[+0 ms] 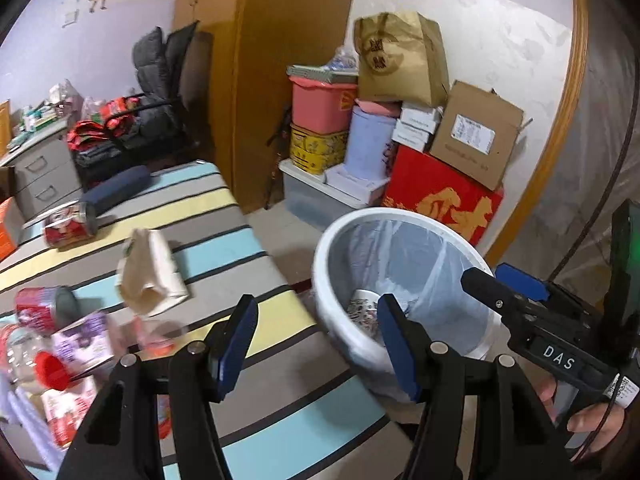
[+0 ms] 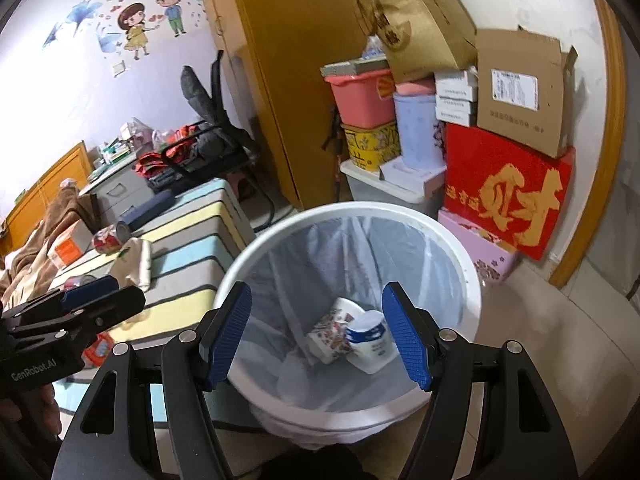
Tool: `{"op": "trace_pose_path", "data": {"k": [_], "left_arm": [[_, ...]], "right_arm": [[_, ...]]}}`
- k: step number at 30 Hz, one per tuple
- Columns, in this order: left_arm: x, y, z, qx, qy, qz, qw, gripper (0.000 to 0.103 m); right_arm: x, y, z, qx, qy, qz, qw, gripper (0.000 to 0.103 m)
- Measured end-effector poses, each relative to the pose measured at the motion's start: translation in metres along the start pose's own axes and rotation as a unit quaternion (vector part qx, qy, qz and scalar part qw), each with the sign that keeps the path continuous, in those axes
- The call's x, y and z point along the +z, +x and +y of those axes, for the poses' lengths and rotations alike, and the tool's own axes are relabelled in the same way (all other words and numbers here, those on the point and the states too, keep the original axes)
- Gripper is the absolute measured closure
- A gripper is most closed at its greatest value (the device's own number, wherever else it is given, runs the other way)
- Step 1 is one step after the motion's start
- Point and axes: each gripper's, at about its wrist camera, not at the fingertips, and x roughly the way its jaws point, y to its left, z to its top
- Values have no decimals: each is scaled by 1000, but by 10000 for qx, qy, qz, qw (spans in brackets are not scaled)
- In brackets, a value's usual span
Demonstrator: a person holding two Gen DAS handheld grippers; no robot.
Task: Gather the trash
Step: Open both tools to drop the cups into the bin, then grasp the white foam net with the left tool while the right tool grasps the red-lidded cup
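Trash collection, mid-task. Both grippers, left gripper [image 1: 316,336] and right gripper [image 2: 316,336], are shown open and empty. Below the right gripper, the round white lined bin [image 2: 472,280] holds two cups. Left of the left gripper, the crumpled beige paper bag [image 1: 150,274] lies flat, long axis pointing away; it is best pinched across its narrow width.

Your right claw [image 2: 316,336] hangs over the white bin [image 2: 452,236], its blue pads spread wide with nothing between them. Down in the bin's liner lie a patterned cup [image 2: 330,336] and a white tub [image 2: 370,342], touching each other. At the left edge your left claw [image 2: 96,300] reaches in over the striped mat [image 2: 192,248]. Farther left on the mat lie a red can [image 2: 108,238] and a crumpled paper bag [image 2: 134,260], near each other. Boxes [image 2: 508,188] are stacked against the far wall behind the bin.
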Motion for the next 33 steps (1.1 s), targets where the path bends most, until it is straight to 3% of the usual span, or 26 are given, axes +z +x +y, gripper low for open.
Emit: {"op": "trace_pose_path", "data": {"k": [5, 7, 14, 26, 33], "left_arm": [[-9, -25, 20, 291, -67, -179, 9994, 39], [-14, -34, 32, 272, -167, -189, 9993, 38], [-33, -67, 81, 713, -620, -355, 9949, 37], [-66, -113, 169, 1677, -1420, -508, 9742, 37], [-90, -124, 217, 2038, -1841, -328, 9610, 36]], "right_arm": [[-1, -8, 21, 218, -132, -163, 9995, 33], [-3, -10, 30, 346, -143, -212, 9991, 33], [-9, -7, 65, 840, -321, -211, 9957, 33], [-22, 11, 126, 1481, -889, 133, 9849, 33], [-37, 34, 159, 1601, -1317, 549, 9767, 33]]}}
